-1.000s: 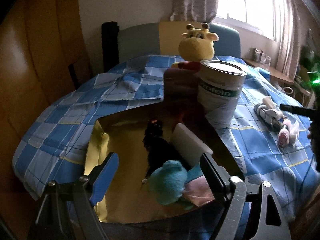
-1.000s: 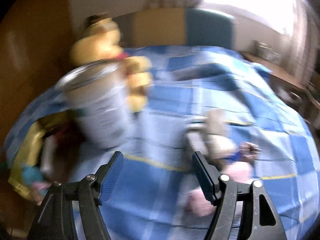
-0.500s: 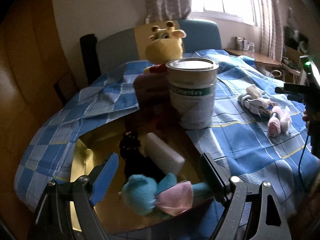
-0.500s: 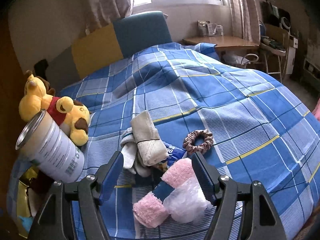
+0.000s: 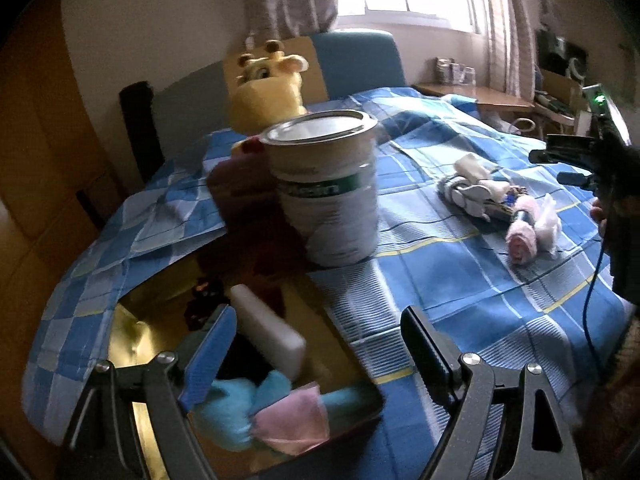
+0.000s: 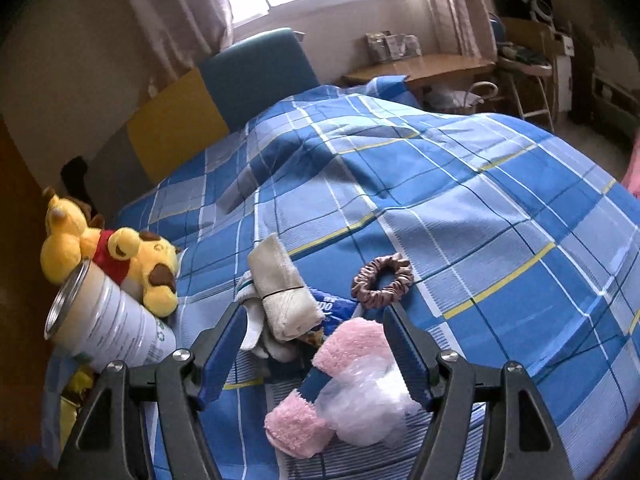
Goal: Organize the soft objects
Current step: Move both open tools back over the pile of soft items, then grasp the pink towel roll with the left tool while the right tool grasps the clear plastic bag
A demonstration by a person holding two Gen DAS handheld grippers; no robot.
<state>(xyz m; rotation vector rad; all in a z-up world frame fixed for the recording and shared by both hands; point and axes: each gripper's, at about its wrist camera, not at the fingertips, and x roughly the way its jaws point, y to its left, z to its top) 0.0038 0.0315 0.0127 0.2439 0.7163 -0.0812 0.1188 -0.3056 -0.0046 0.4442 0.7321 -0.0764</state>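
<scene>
Pink rolled towels (image 6: 320, 392) lay on the checked bedspread (image 6: 460, 208) between my right claw's (image 6: 316, 354) spread fingers, while my left claw (image 5: 316, 354) hung agape over the gold box (image 5: 128, 340).

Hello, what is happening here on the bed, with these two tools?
A person is sorting soft things on a bed with a blue checked cover, holding a gripper in each hand. The right gripper is open and empty, low over a pile of a pink rolled towel, a beige rolled cloth and a scrunchie. The left gripper is also open and empty, above a gold box that already holds a teal and pink plush. A tin can and a yellow plush toy stand behind the box.
</scene>
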